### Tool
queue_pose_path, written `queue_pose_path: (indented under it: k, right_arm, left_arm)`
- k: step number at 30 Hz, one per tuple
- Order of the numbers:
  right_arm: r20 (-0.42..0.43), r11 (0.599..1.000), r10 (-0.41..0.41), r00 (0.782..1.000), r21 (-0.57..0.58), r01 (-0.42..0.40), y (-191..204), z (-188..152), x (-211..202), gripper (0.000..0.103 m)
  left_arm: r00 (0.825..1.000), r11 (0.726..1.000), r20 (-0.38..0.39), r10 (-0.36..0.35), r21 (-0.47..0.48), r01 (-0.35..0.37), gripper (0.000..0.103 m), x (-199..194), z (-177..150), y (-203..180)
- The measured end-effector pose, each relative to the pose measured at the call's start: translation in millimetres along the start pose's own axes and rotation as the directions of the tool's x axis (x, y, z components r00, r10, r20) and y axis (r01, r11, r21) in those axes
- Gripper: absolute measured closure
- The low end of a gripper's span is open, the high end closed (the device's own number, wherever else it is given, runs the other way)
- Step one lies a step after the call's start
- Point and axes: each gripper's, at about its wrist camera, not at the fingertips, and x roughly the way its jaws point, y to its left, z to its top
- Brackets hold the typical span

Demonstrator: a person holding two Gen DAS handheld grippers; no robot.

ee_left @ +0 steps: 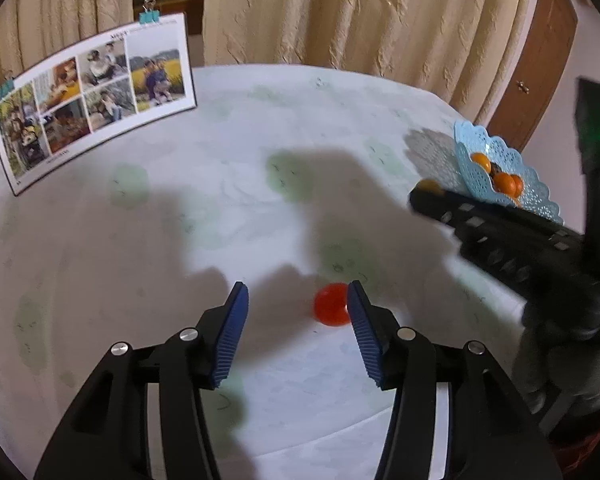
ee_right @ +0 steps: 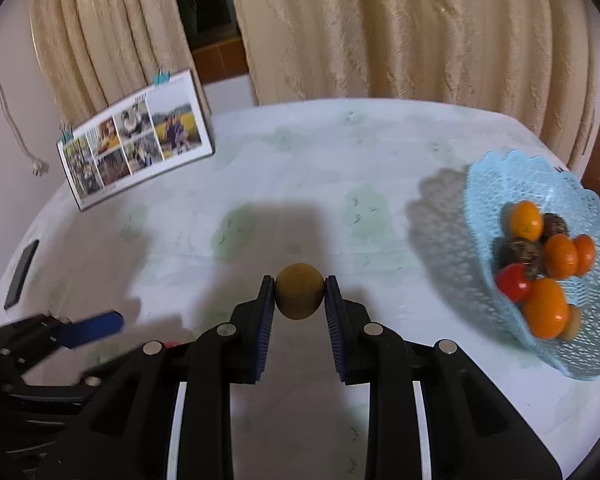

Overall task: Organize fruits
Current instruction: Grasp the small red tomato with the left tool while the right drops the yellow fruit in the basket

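Curtains (ee_right: 380, 32), cream and pleated, fill the far side behind everything.

Worktop (ee_right: 300, 168): pale cloth with faint green blotches, strong shadows of both rigs across the middle.

Photo board (ee_left: 94, 98): a collage of prints propped upright at the far left, held by teal binder clips (ee_left: 149, 16) on its top edge.

Basket (ee_right: 484, 200): light blue openwork plastic, at the right of the worktop. In it a heap of fruit: several orange ones (ee_right: 545, 307), one red (ee_right: 512, 282), two or three dark mottled ones (ee_right: 518, 250). Exact count not readable; they overlap.

Right tongs (ee_right: 299, 298): clamped on a brown, round-oval fruit (ee_right: 299, 297), blue ribbed pads pressed on its left and right sides. Fruit appears lifted off the cloth, left of the basket and well apart from it. In the left wrist view the same tongs (ee_left: 430, 192) show as a blurred dark bar just in front of the basket.

Left tongs (ee_left: 298, 292): apart, nothing between the pads. They hover low over the near part of the worktop.

Dark flat slab (ee_right: 22, 274), phone-like, lies at the left edge of the worktop.

Red fruit (ee_left: 332, 305): small, round, on the cloth, close against the inner side of the right-hand pad (ee_left: 363, 328); contact not clear.
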Motion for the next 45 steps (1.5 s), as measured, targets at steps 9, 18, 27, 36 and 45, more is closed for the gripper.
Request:
queue_pose_path:
  k: [9,18,27,36,45]
  right_arm:
    - [0.107,0.996,-0.045,0.993,0.086,0.036,-36.1,6.0,-42.0,0.077]
    - [0.159,0.978,-0.126,0.979,0.188,0.095,-83.1,4.0,-67.2,0.077]
    - [0.153,0.941,-0.232,0.96,0.284,0.182,-127.0,-8.7,-75.7,0.077]
    - [0.198,0.873,-0.322,0.926,0.44,0.21,-168.5,-31.6,-100.0,0.039]
    - [0.217,0.788,-0.457,0.863,0.548,0.28,-201.7,-61.2,-125.7,0.037]
  left_arm:
    - [0.999,0.998,-0.031,-0.044,0.049,0.045,0.051,13.8,-3.6,-15.8]
    - [0.998,0.997,-0.054,-0.043,0.06,0.046,0.06,25.6,-2.2,-19.8]
    - [0.998,0.998,-0.054,-0.032,0.056,0.035,0.075,25.7,-0.3,-19.6]
    - [0.999,0.997,-0.022,-0.031,0.072,0.033,0.075,12.9,7.3,-30.5]
    - [0.998,0.986,0.013,-0.057,0.159,0.054,0.075,5.0,26.9,-74.1]
